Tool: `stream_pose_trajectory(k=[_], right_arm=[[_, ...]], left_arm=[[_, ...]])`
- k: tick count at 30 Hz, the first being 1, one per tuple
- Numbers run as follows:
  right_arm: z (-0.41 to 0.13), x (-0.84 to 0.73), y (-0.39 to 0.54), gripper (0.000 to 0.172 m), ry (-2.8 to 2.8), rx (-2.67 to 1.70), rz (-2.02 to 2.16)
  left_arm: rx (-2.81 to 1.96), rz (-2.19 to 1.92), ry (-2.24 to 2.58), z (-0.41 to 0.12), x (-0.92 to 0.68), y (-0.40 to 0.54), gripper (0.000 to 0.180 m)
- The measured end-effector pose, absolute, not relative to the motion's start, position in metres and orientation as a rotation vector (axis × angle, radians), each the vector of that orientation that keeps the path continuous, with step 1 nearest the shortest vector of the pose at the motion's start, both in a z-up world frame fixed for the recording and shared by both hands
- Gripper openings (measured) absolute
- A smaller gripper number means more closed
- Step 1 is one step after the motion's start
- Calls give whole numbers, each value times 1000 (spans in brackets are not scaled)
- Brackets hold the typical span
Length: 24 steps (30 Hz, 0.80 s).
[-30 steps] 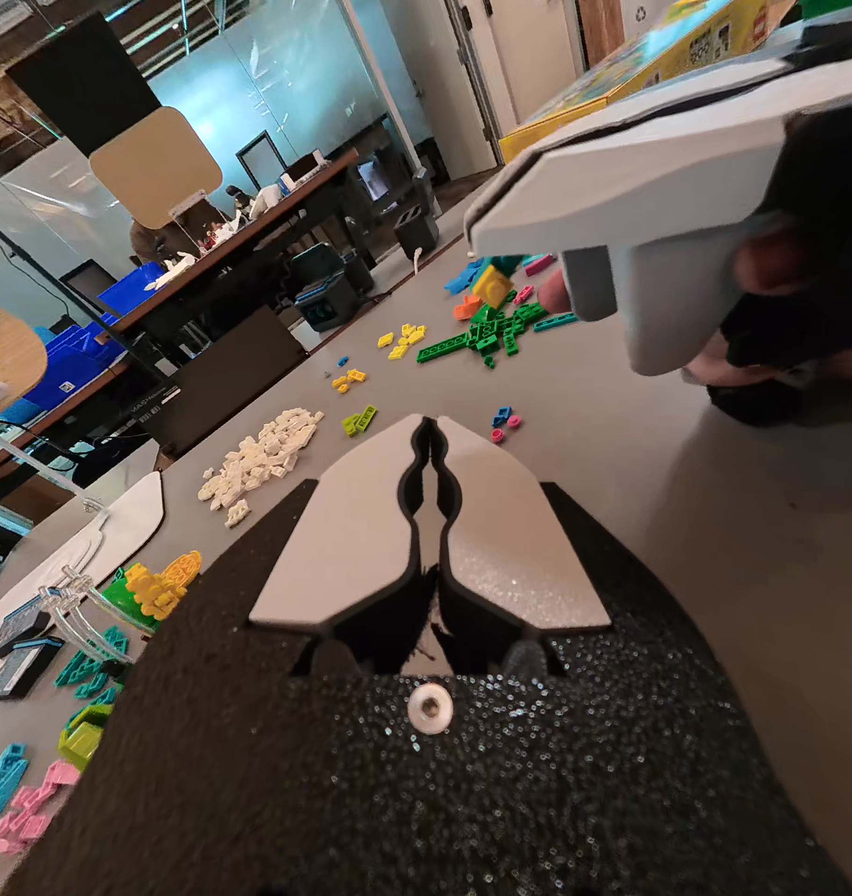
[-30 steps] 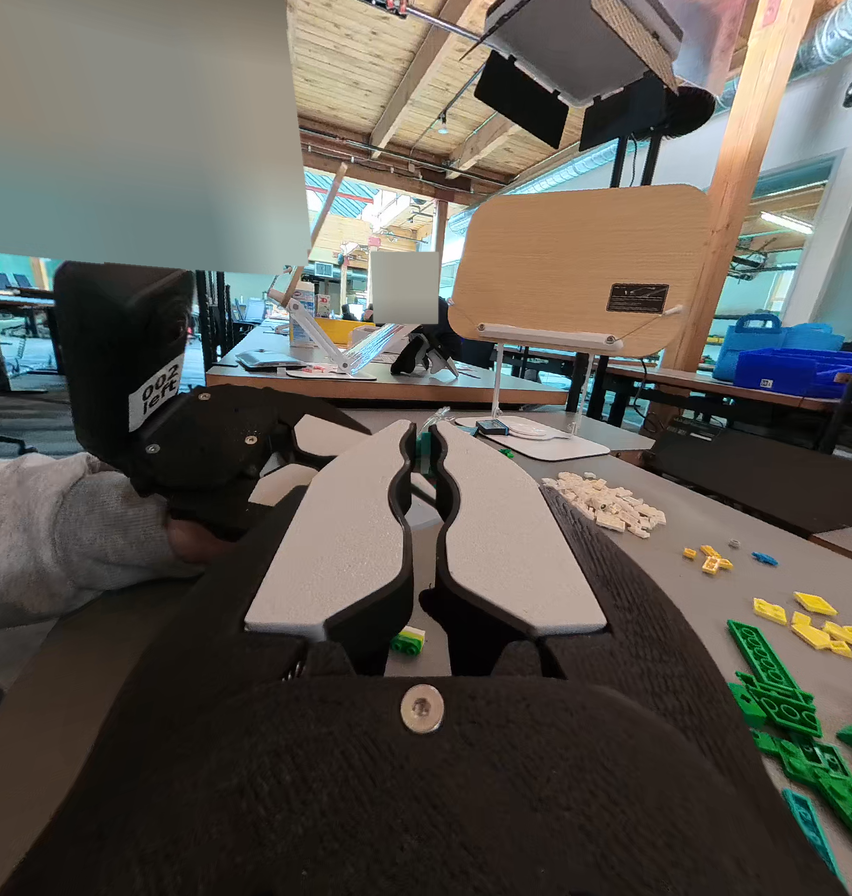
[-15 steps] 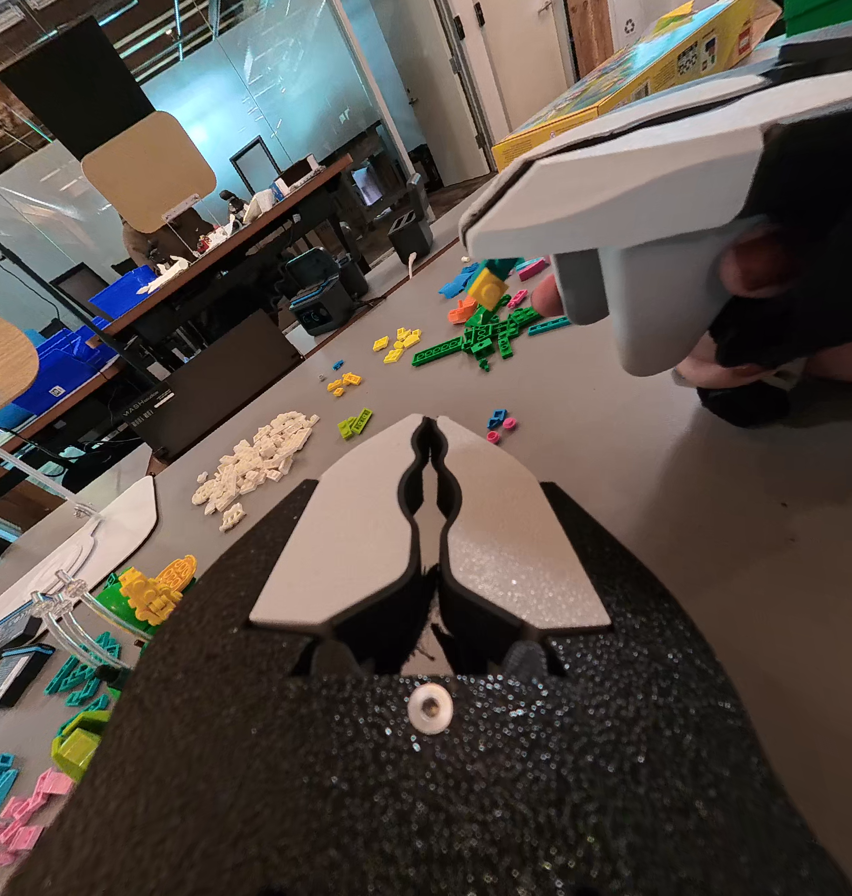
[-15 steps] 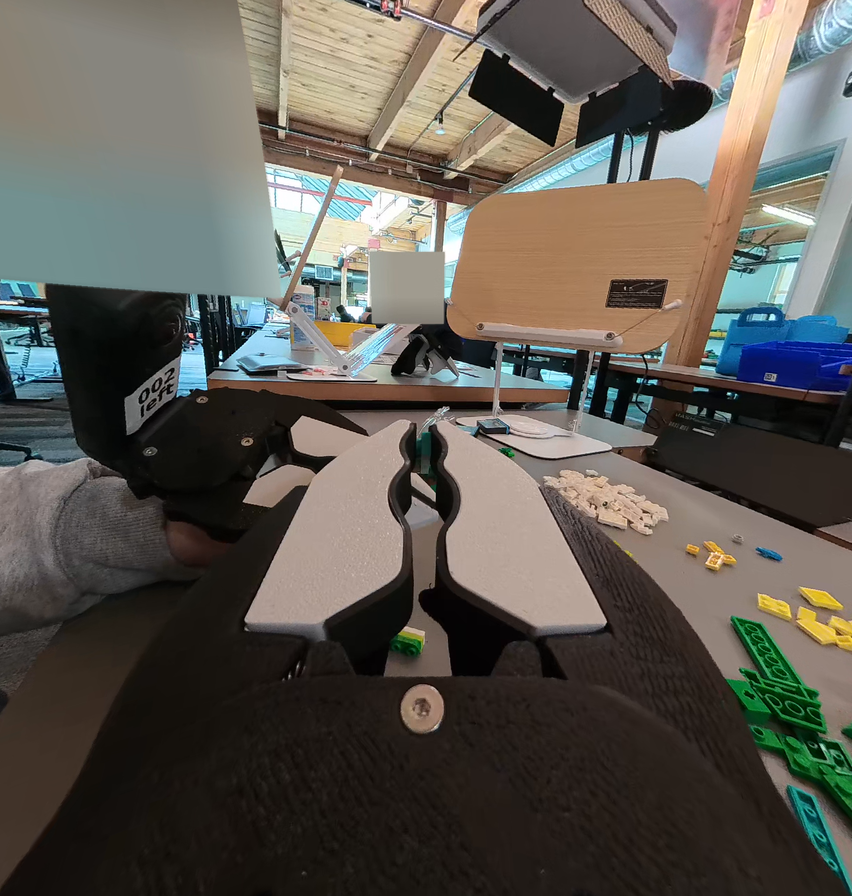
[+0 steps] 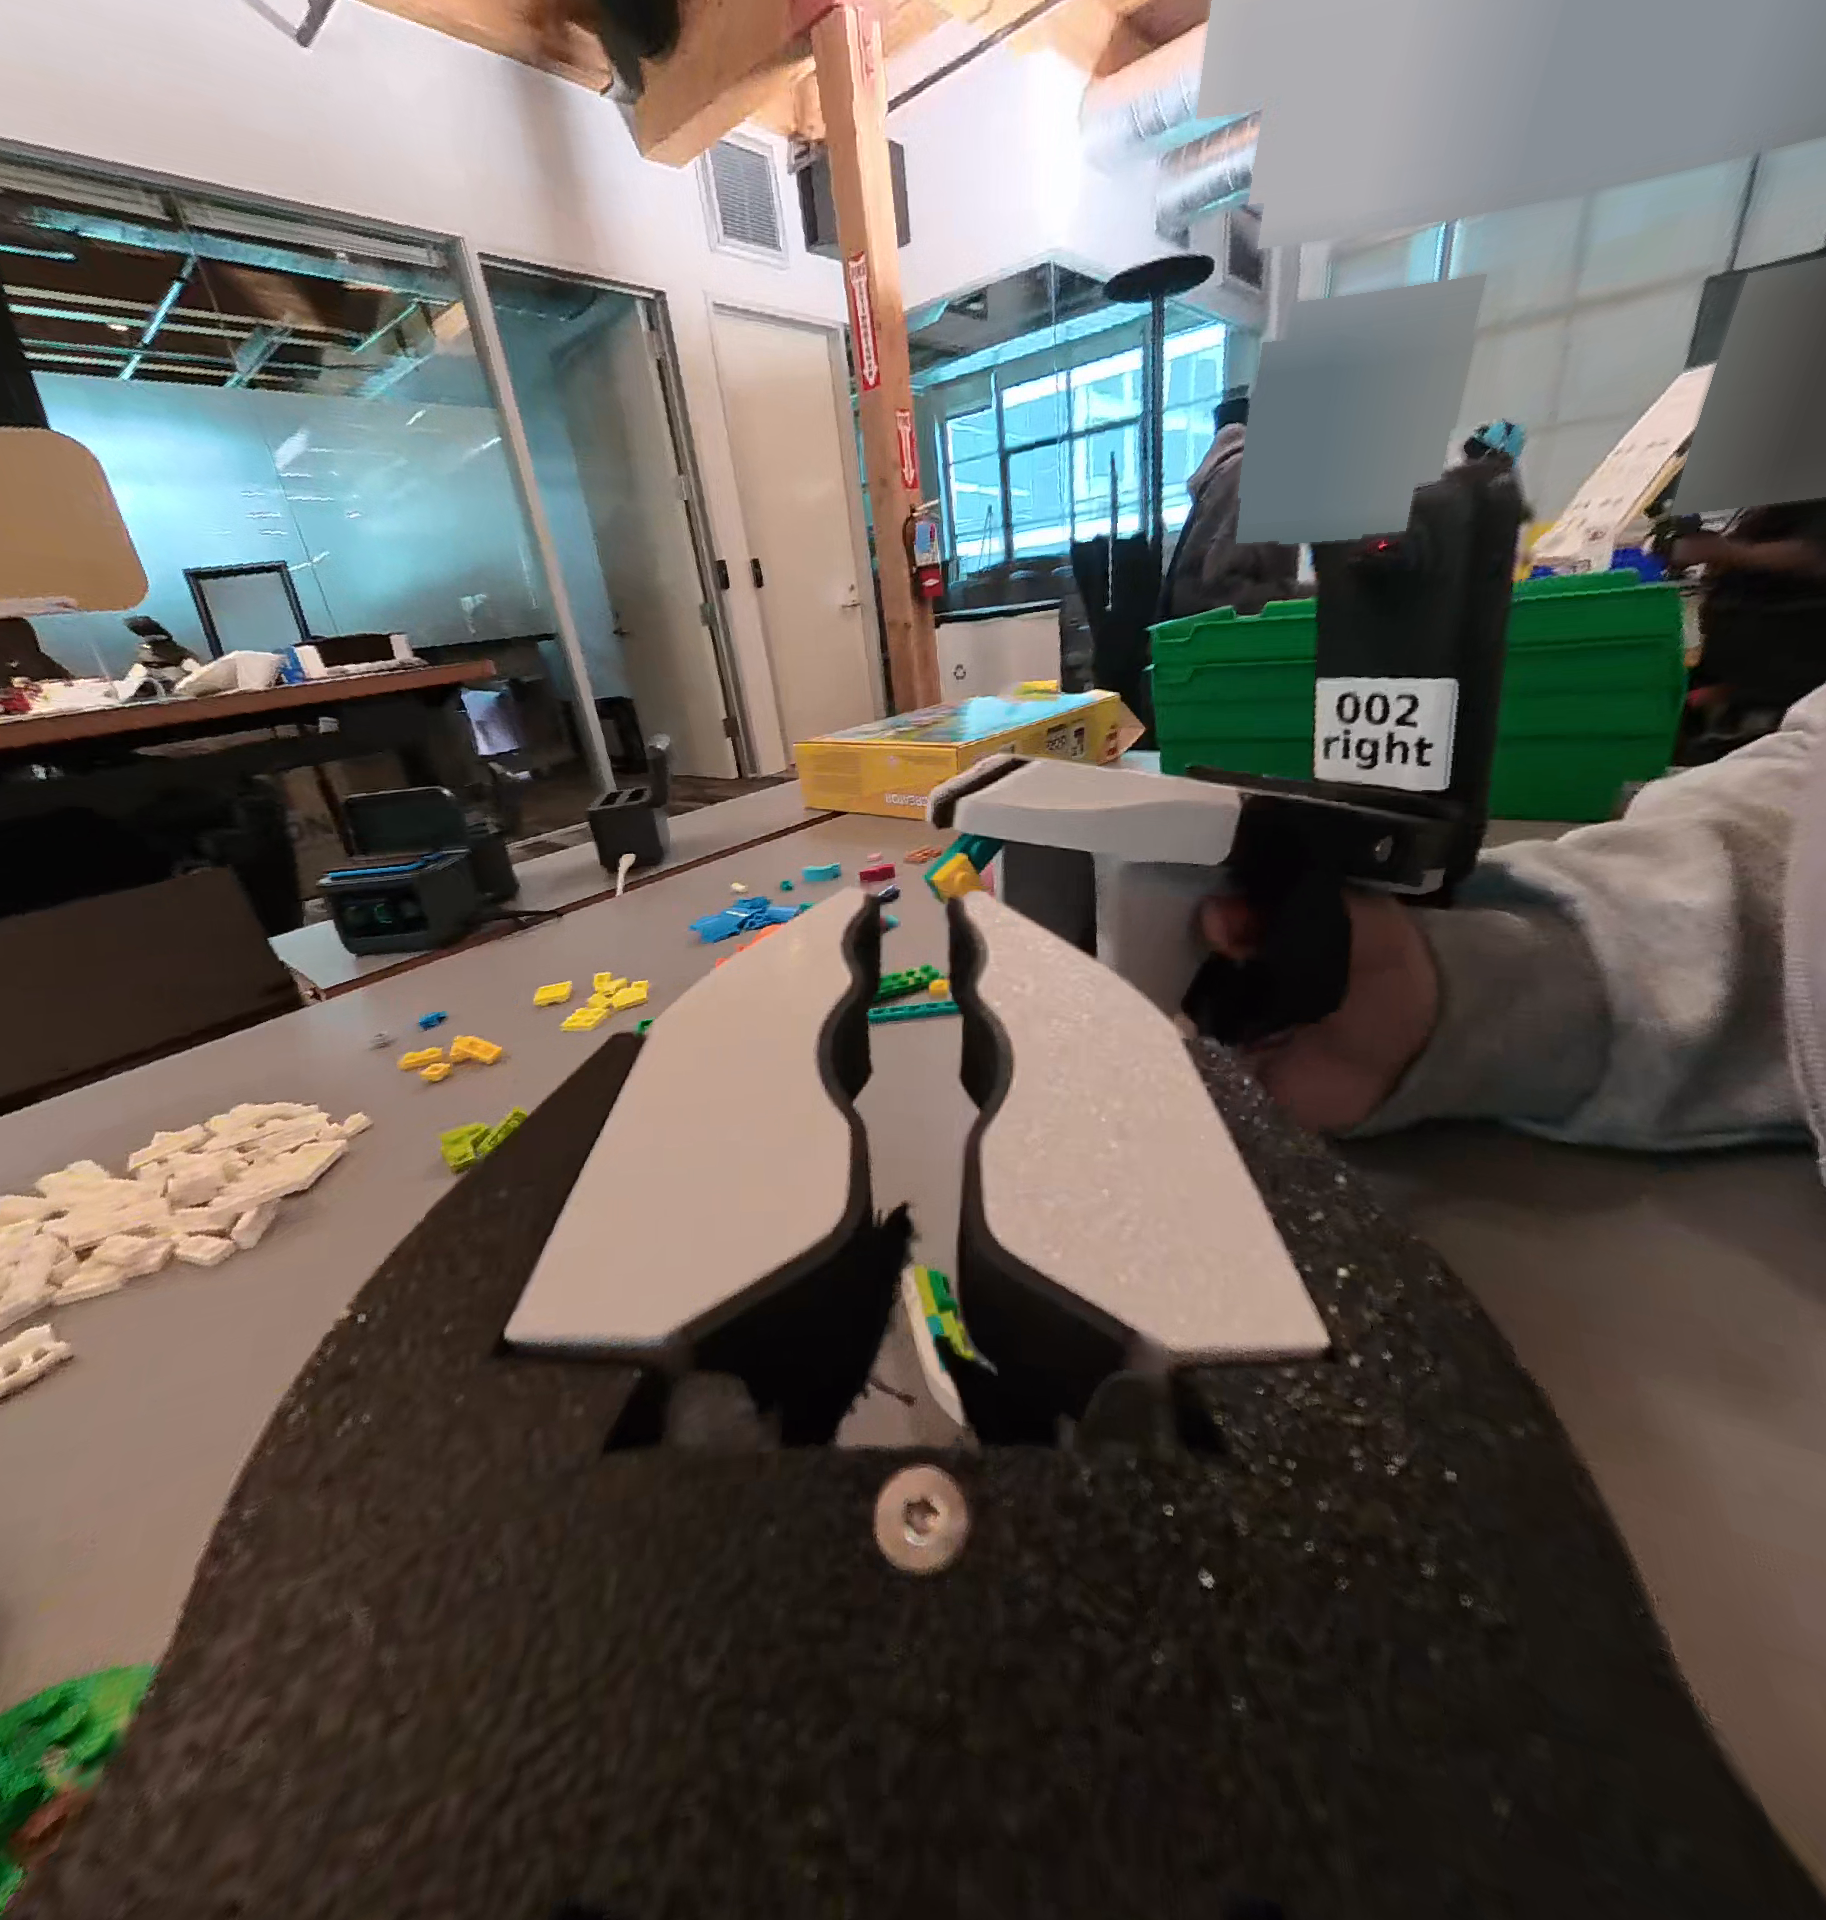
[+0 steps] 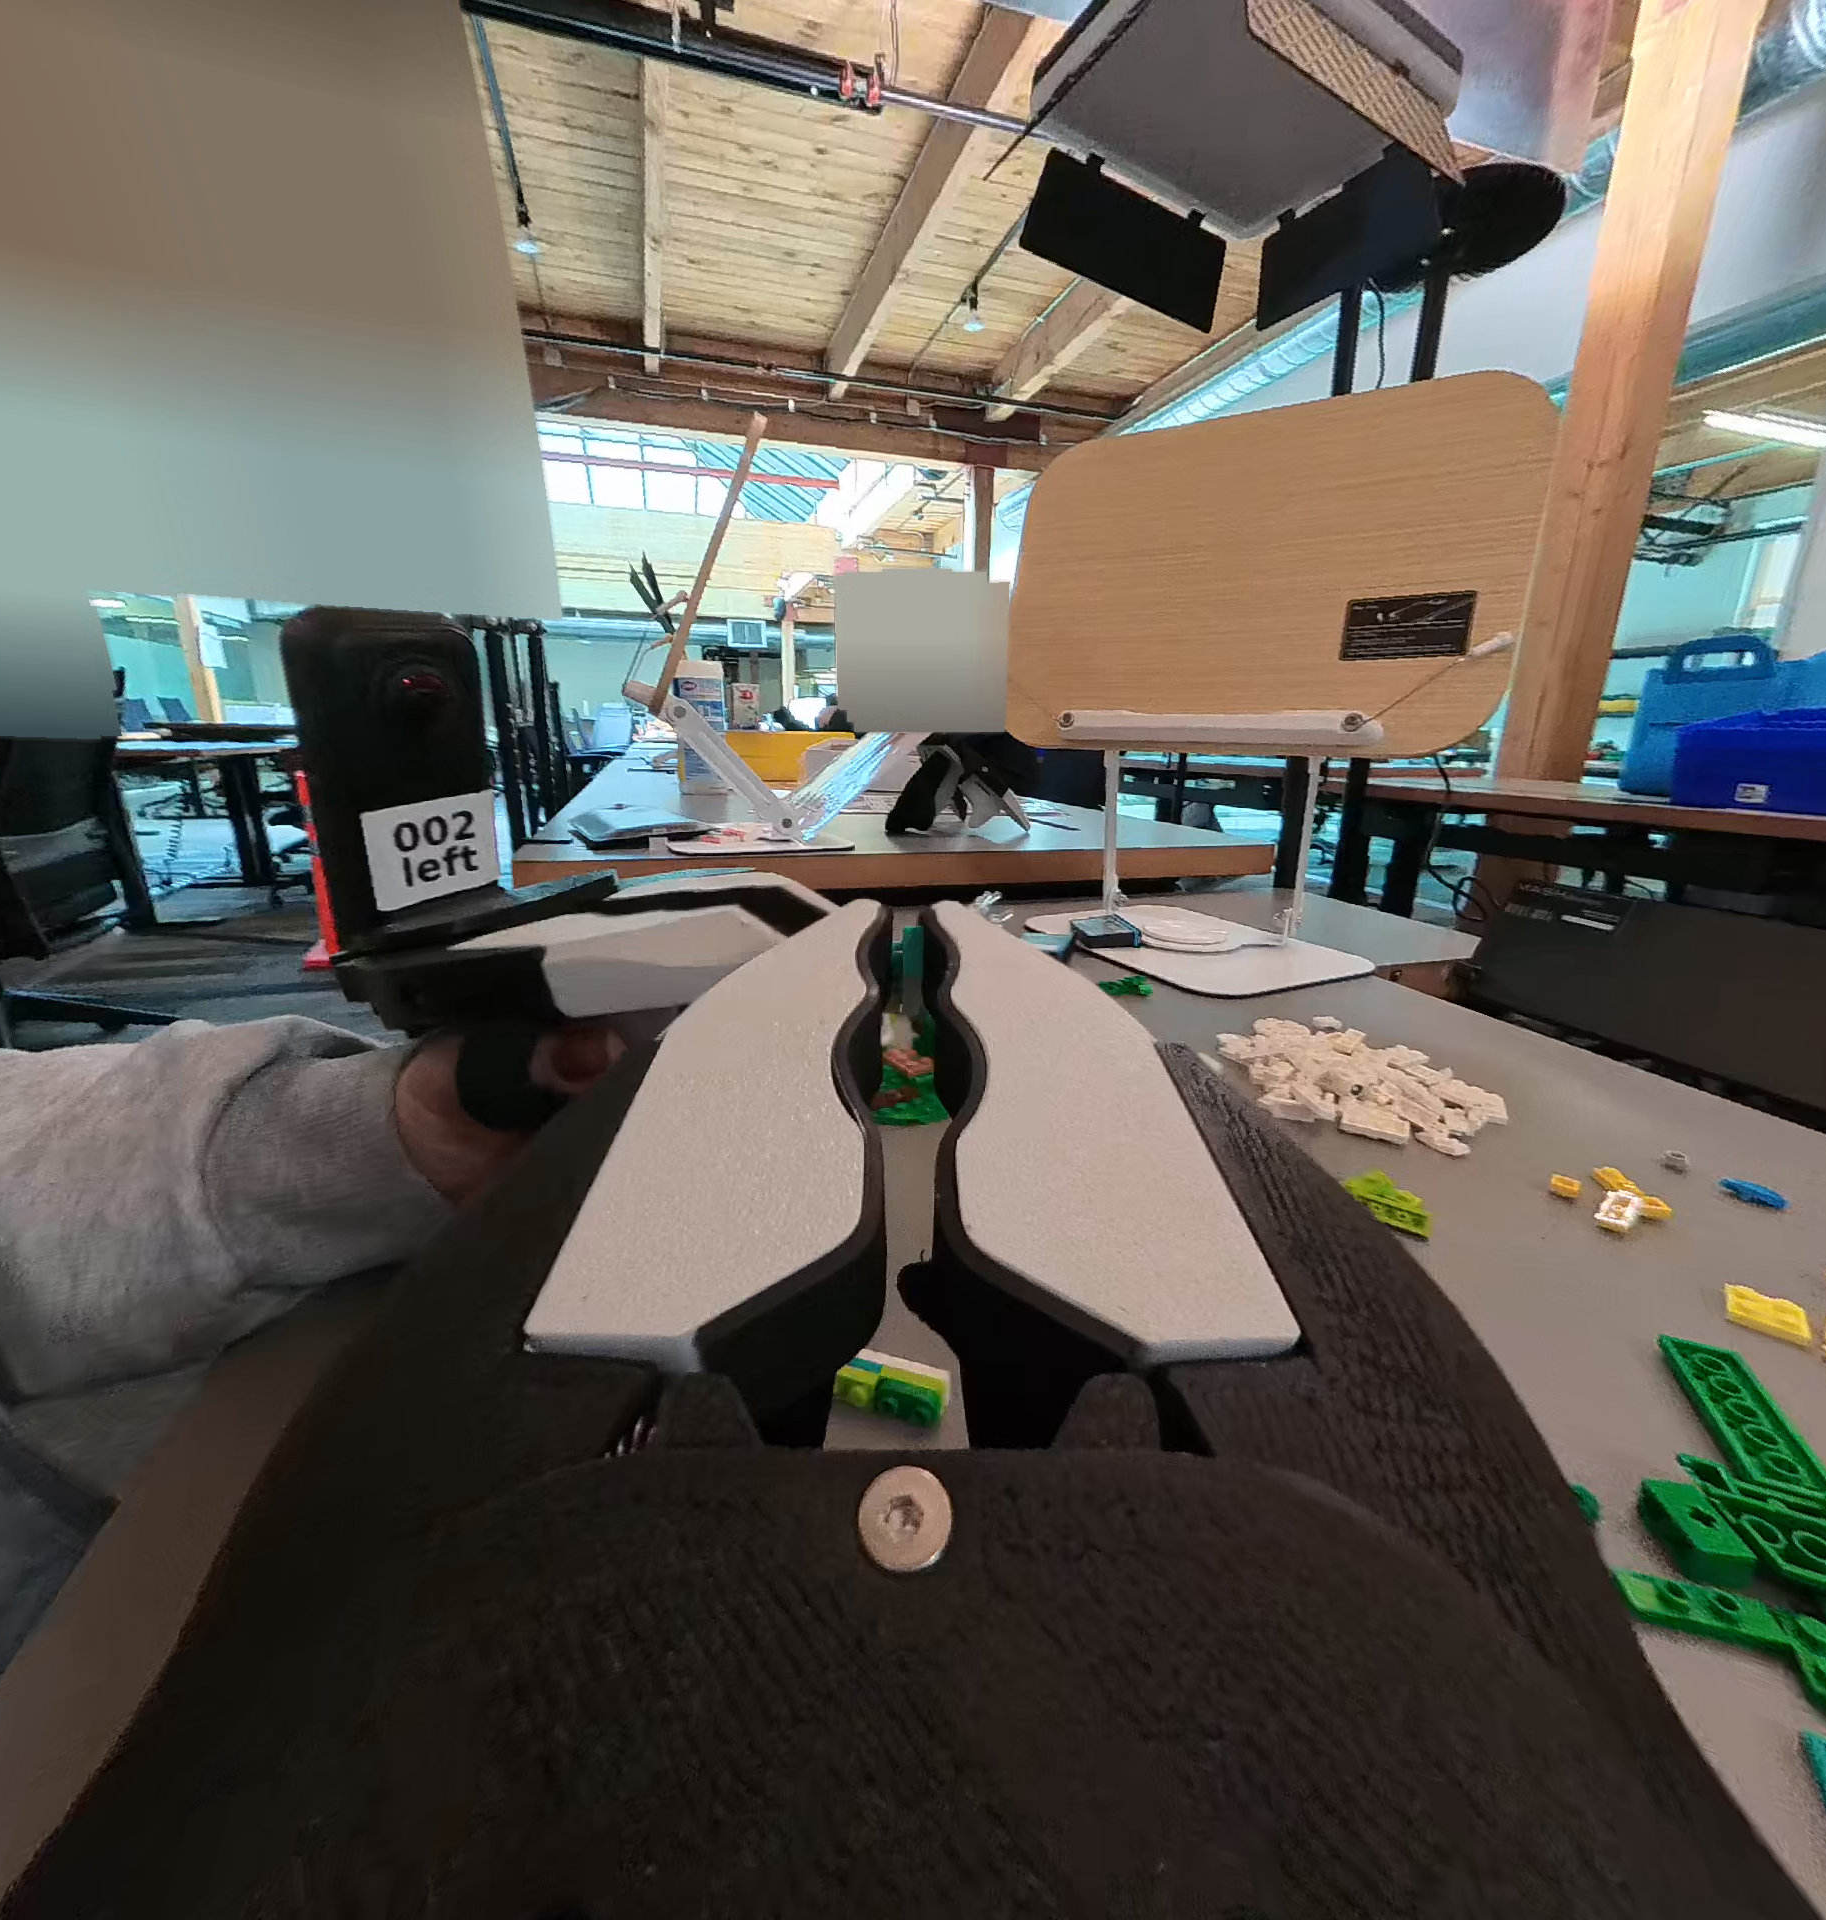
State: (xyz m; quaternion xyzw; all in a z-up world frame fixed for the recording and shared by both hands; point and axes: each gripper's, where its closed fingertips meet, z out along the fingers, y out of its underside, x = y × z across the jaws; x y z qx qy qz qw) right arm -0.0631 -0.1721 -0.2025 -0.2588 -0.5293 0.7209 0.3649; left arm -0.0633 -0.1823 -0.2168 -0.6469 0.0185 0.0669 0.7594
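The left gripper, whose jaws were pressed together a moment ago, is now seen with them parted by a narrow slit, and nothing is held between them. It has also been swung round to face the right gripper, just beside it. The right gripper's jaws are closed on a small teal and yellow brick piece, held above the table. In the right wrist view most of that piece is hidden by the fingers, and the left gripper's tips are covered. The left view is slightly smeared.
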Motion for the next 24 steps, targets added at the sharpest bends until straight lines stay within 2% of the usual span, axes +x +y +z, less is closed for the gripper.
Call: stream_pose_trajectory(k=[10,17,24], right_arm=[[-202,-58,-180,3,-1393,-649,1971],[-202,-54,-185,3,-1418,-611,1970],[-203,-54,-188,3,-1433,-596,1954]], left_arm=[[-1461,585,178,-223,-60,-176,24],[-1429,879,317,-221,-52,-175,20],[-1440,904,313,-222,-54,-177,8]])
